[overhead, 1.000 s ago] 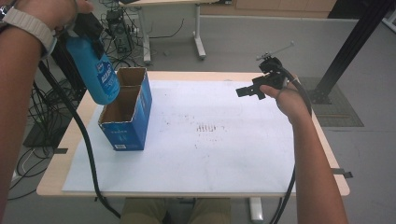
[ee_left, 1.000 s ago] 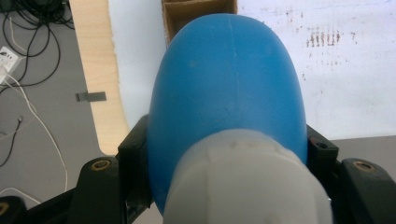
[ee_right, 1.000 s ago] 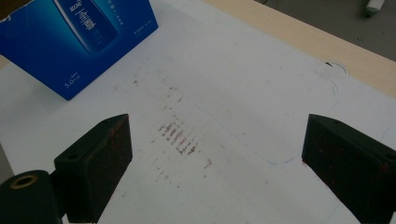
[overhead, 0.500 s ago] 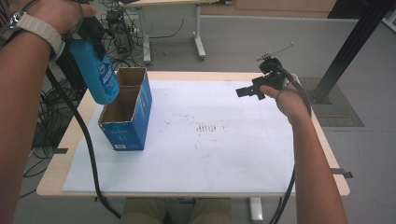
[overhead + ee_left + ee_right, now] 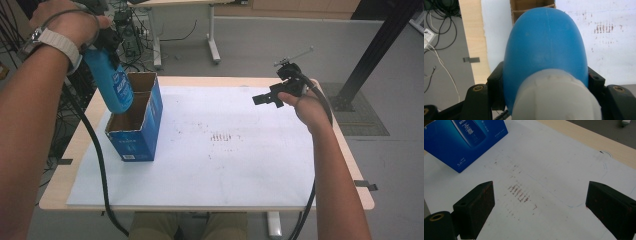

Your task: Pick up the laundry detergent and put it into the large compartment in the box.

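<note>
While the blue bottle (image 5: 110,80) is held above the open blue carton (image 5: 135,127), the work can be judged as roughly half done: the bottle has been picked up and brought over its target, but it has not yet been lowered inside.

Nearest the person, a white sheet (image 5: 210,165) is seen spread over the wooden table (image 5: 70,170), marked with faint reddish smudges near its middle and otherwise bare. On the sheet's left part the carton stands upright with its top flaps open; a cardboard divider splits it into two compartments, and both look empty as far as can be made out.

Farther up, the left gripper (image 5: 544,82) is seen clamped around the bottle near its white cap (image 5: 556,97), the jaws pressed against either side of the blue body. In the high view the bottle is tilted, its rounded base pointing down towards the far compartment, just over the rim; whether the rim is touched cannot be told.

At the right, the right gripper (image 5: 541,202) is held well apart from the carton, above the sheet, with its jaws spread wide and nothing between them.

What is left, by this reading: the bottle is to be straightened, lowered into a compartment, and released.
</note>
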A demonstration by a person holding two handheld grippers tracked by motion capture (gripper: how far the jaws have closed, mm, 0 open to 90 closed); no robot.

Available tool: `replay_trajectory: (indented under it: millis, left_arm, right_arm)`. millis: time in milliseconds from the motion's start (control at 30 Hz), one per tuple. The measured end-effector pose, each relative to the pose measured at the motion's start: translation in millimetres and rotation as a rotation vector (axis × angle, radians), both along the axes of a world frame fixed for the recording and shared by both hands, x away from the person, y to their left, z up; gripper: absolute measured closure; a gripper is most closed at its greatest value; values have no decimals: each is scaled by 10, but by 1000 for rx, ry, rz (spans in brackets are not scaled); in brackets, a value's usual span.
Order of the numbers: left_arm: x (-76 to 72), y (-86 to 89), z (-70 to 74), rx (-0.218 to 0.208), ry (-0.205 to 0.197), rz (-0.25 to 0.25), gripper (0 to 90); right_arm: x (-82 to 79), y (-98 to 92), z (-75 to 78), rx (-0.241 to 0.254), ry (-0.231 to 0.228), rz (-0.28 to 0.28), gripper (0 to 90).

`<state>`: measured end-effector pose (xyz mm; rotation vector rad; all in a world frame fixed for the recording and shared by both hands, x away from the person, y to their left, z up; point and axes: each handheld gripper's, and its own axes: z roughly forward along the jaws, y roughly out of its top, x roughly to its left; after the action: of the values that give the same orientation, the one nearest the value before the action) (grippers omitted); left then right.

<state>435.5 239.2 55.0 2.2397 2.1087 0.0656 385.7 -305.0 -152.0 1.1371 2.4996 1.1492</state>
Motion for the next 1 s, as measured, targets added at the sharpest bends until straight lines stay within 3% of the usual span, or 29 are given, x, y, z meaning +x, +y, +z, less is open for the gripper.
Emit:
replay_trajectory:
  millis: [1000]
  left_arm:
    - [140,43,-445,-6,-3,-7,374]
  right_arm:
    - [18,6,-36,-5,8,-7,84]
